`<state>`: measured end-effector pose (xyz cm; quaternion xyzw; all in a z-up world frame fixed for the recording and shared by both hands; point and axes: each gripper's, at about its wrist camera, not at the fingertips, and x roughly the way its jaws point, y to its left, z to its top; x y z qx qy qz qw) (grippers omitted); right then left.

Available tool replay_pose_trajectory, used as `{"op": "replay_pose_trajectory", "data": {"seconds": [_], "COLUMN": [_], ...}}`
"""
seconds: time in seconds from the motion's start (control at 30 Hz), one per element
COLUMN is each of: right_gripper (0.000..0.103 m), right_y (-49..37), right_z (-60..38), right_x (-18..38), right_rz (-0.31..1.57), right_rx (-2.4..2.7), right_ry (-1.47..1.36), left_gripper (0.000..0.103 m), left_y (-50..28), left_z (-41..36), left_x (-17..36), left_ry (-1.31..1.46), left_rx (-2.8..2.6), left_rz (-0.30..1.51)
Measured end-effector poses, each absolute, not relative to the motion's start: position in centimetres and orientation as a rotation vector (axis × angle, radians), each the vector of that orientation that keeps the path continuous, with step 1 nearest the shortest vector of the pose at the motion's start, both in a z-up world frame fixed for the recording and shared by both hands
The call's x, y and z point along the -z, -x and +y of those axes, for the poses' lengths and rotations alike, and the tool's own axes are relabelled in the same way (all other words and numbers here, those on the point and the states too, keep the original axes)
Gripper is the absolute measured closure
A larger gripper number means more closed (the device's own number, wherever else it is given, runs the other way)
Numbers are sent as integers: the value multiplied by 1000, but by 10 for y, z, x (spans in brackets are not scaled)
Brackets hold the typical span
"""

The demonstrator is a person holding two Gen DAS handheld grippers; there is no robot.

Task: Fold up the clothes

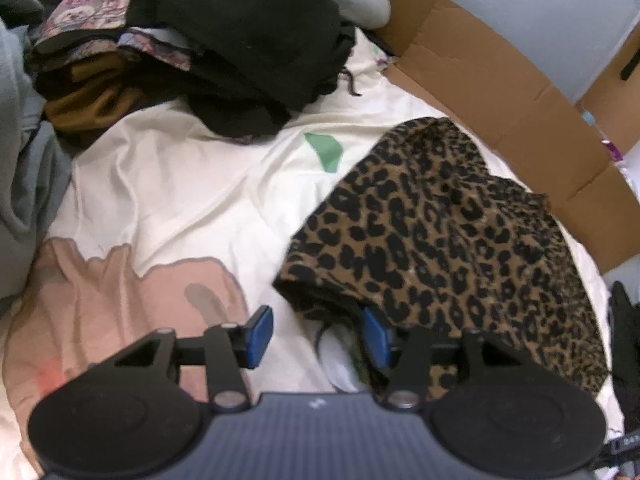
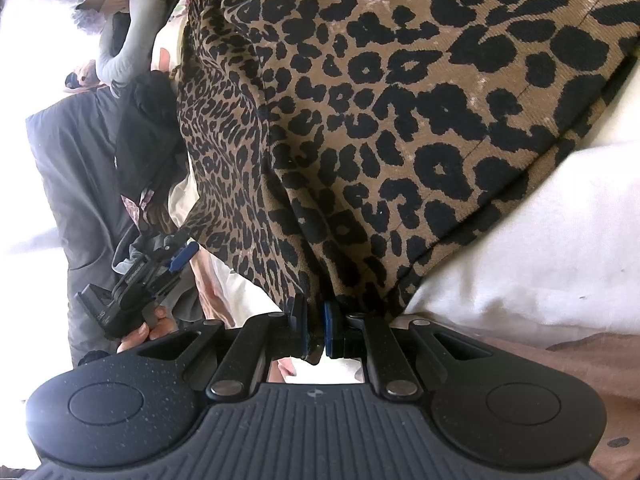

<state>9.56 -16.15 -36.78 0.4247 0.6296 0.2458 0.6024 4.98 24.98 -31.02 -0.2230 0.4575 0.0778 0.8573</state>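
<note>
A leopard-print garment (image 1: 440, 232) lies bunched on a cream bedsheet (image 1: 192, 184) at the right. My left gripper (image 1: 318, 338) is open at its near left edge, with the right blue pad tucked under the cloth's hem. In the right wrist view my right gripper (image 2: 315, 328) is shut on an edge of the same leopard garment (image 2: 380, 120), which rises and fills the view. The left gripper (image 2: 176, 260) shows there too, held in a hand at the left, open.
A pile of dark, brown and patterned clothes (image 1: 192, 52) sits at the back left of the bed. Grey cloth (image 1: 24, 152) lies at the left edge. An opened cardboard box (image 1: 512, 96) stands along the right. A white pillow or duvet (image 2: 540, 248) lies at the right.
</note>
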Motion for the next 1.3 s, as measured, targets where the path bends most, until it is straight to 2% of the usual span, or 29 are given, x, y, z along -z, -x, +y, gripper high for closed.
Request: {"op": "replay_pose_trajectory", "data": {"seconds": [0.17, 0.23, 0.27, 0.3, 0.33, 0.63, 1.07, 1.3], "right_gripper": [97, 97, 97, 97, 97, 99, 100, 100], "right_y": [-95, -95, -95, -95, -95, -96, -102, -98], "right_z": [-161, -161, -160, -160, -160, -152, -124, -120], "right_x": [368, 368, 368, 368, 368, 360, 363, 369], "right_rz": [1460, 1461, 1461, 1461, 1460, 1454, 1511, 1530], "right_rx": [-569, -568, -567, -568, -570, -626, -691, -698], "right_ry": [-979, -980, -980, -979, -977, -970, -925, -877], "left_gripper": [58, 73, 88, 98, 101, 102, 102, 102], "left_y": [-61, -64, -65, -64, -63, -53, -54, -65], "left_z": [256, 256, 254, 255, 255, 259, 272, 276], "left_x": [328, 332, 333, 333, 334, 304, 283, 300], "left_ry": [454, 428, 411, 410, 416, 317, 312, 296], "left_rx": [-205, -199, -198, -195, -191, -270, -338, -343], "left_rz": [986, 1001, 1012, 1019, 1022, 931, 868, 917]}}
